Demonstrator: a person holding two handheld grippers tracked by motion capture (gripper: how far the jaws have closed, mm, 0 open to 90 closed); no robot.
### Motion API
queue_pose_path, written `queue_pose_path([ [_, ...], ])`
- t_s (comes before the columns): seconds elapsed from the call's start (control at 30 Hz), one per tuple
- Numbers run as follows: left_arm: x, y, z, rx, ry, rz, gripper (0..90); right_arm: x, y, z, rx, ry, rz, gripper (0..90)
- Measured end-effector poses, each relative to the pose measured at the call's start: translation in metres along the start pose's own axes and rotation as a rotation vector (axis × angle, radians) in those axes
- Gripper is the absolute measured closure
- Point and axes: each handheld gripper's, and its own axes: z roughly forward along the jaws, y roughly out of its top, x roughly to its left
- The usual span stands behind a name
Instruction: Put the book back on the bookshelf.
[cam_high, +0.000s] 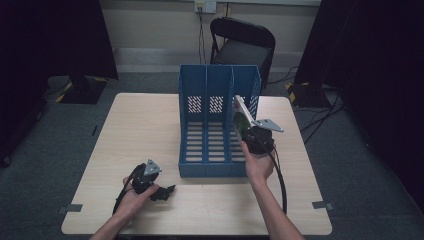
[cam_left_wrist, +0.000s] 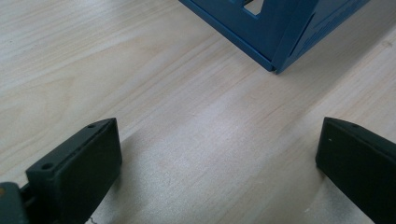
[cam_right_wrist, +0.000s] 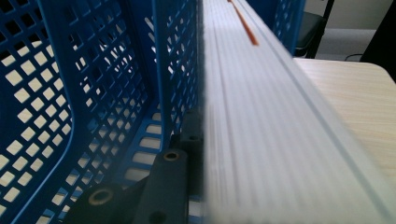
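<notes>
Light wood table (cam_high: 150, 125) on grey carpet, dark curtains either side, a black folding chair (cam_high: 243, 45) behind at the wall. Blue three-slot file rack (cam_high: 218, 122) stood mid-table, perforated walls, open front toward the person.

Right hand (cam_high: 258, 165) was raised at the rack's right front, wrist straight, right gripper (cam_high: 248, 131) pointing up and forward. Its jaws were clamped on a thin book (cam_high: 241, 116), held edge-on and tilted, at the rack's rightmost slot; whether it was already inside the slot was hard to tell. In the right gripper view the book (cam_right_wrist: 261, 126) was a blurred pale slab, one jaw pressed on its left face, the other jaw hidden behind it.

Left hand (cam_high: 135, 197) rested on the table near the front-left edge, left gripper (cam_high: 167, 191) low, aimed at the rack. Jaws stood wide apart, nothing between them, the rack's corner (cam_left_wrist: 280, 32) ahead.
</notes>
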Motion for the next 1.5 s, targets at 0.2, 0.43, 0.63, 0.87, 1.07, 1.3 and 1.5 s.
queue_pose_path([
  [0.2, 0.0, 0.0, 0.0, 0.002, -0.001, 0.005, 0.0, 0.002, -0.009, 0.01, 0.028, -0.002, 0.006, 76.5],
  [0.43, 0.0, 0.0, 0.0, 0.0, 0.0, 0.003, 0.0, 0.007, -0.021, 0.017, 0.063, 0.001, -0.014, 76.5],
  [0.63, 0.0, 0.0, 0.0, 0.0, -0.001, 0.003, 0.0, 0.006, -0.033, 0.023, 0.093, -0.008, -0.012, 76.4],
  [0.87, 0.0, 0.0, 0.0, 0.001, -0.002, 0.005, 0.0, 0.004, -0.034, 0.024, 0.092, -0.015, -0.013, 76.3],
  [1.07, 0.0, 0.0, 0.0, 0.001, -0.001, 0.005, 0.0, 0.005, -0.038, 0.023, 0.099, -0.019, -0.022, 76.0],
  [1.3, 0.0, 0.0, 0.0, 0.0, -0.002, 0.003, 0.0, 0.006, -0.043, 0.02, 0.106, -0.011, -0.038, 76.0],
  [1.5, 0.0, 0.0, 0.0, 0.0, -0.002, 0.003, 0.0, 0.005, -0.043, 0.019, 0.104, -0.002, -0.039, 73.5],
])
